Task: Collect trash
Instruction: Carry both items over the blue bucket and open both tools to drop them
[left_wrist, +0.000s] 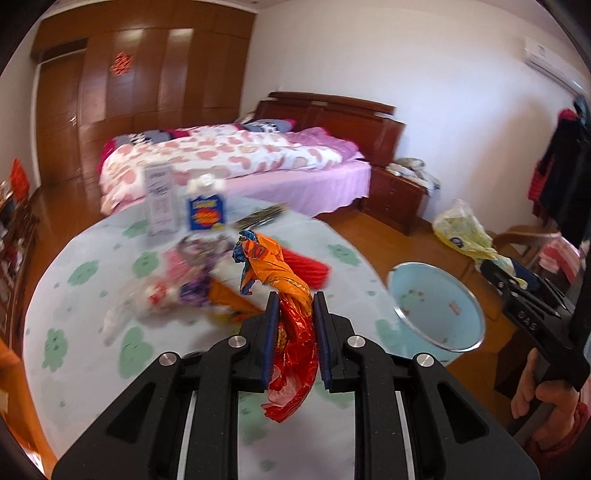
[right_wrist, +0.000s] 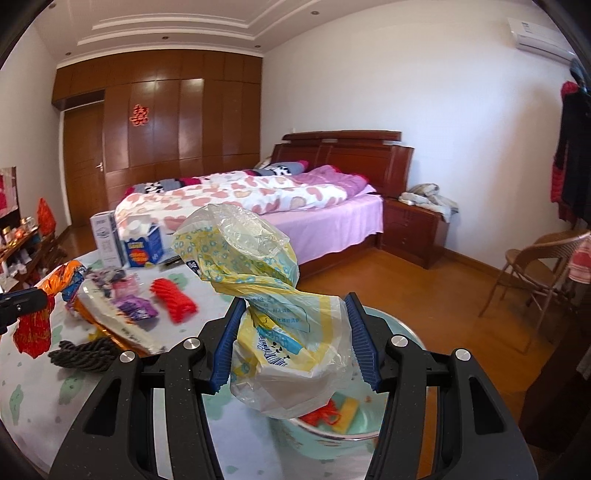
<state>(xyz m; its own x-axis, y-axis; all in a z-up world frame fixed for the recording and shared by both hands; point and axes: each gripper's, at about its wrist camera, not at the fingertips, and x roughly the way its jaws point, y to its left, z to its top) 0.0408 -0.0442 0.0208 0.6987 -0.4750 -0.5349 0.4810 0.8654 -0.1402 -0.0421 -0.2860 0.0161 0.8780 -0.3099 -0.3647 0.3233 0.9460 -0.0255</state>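
The round worktop (left_wrist: 92, 295) wears a pale cloth with green blotches and carries a litter of wrappers. At its edge stands a light blue bin (left_wrist: 436, 306). Above the bin, the right gripper (right_wrist: 295, 332) has its fingers (right_wrist: 225, 343) closed on a crumpled yellow and white plastic bag (right_wrist: 258, 280), twisted at the middle. The left gripper (left_wrist: 295, 328) has its fingers (left_wrist: 271, 332) pinched narrow on an orange and red foil wrapper (left_wrist: 280, 280), lifted off the cloth and hanging crinkled.
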